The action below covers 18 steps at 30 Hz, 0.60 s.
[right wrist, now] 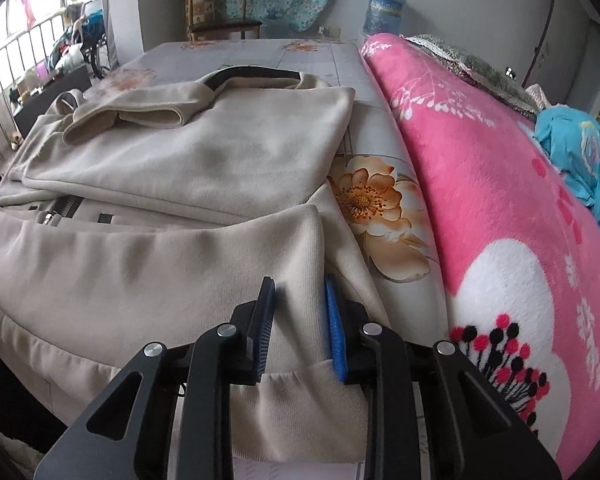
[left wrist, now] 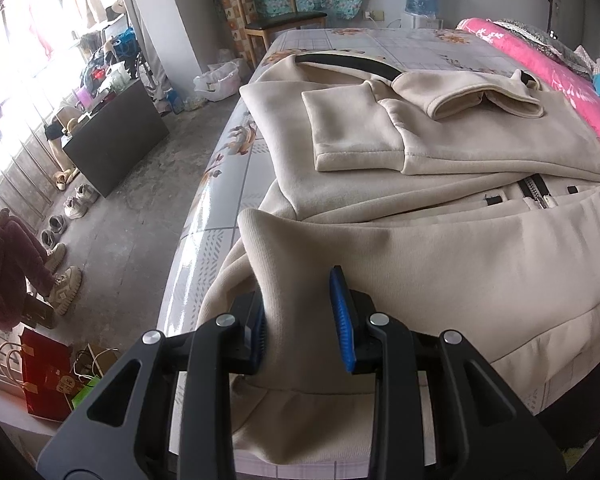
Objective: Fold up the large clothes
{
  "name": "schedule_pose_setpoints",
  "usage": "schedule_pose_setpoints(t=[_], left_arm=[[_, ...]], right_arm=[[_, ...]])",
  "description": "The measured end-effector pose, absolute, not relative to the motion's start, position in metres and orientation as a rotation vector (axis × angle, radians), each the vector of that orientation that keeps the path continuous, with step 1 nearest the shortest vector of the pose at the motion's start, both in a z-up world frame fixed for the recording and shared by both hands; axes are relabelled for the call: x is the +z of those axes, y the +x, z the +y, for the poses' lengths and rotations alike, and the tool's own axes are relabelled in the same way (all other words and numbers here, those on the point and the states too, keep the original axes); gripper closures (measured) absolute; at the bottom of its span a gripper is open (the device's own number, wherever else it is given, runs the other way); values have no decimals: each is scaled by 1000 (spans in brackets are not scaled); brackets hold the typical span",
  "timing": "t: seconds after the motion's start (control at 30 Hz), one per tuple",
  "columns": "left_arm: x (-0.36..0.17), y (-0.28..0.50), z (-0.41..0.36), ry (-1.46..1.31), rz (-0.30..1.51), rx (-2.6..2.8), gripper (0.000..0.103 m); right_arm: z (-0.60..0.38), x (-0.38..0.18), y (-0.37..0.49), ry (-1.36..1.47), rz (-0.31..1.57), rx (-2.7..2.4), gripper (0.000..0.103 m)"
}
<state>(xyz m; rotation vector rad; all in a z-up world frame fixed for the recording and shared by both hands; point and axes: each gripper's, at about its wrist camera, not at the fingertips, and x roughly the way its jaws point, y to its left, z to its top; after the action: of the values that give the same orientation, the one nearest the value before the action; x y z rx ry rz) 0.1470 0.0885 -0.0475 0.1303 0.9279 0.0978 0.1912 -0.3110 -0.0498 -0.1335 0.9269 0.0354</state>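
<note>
A large beige zip jacket point(left wrist: 440, 256) lies on a bed, its sleeves point(left wrist: 356, 132) folded across the chest and its black zipper point(left wrist: 534, 192) showing. The near hem is lifted and folded towards the collar. My left gripper point(left wrist: 302, 320) has its blue pads around the hem's left corner, with a gap at the right pad. My right gripper point(right wrist: 298, 320) straddles the hem's right corner in the same way. The jacket also fills the right wrist view point(right wrist: 180, 184).
The bed has a glossy floral sheet point(left wrist: 220, 184). A pink blanket point(right wrist: 500, 208) lies along the right side, with blue cloth point(right wrist: 580, 152) on it. Left of the bed are the floor, shoes point(left wrist: 66, 284), a dark cabinet point(left wrist: 116, 140) and bags point(left wrist: 48, 376). A chair point(left wrist: 276, 20) stands behind.
</note>
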Motion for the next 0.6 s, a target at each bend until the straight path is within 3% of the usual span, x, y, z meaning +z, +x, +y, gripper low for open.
schedule_pose_setpoints(t=[0.6], left_arm=[[-48,147,88,135,926,98,75]], right_arm=[[-309,-51,192,-149,929,17,78]])
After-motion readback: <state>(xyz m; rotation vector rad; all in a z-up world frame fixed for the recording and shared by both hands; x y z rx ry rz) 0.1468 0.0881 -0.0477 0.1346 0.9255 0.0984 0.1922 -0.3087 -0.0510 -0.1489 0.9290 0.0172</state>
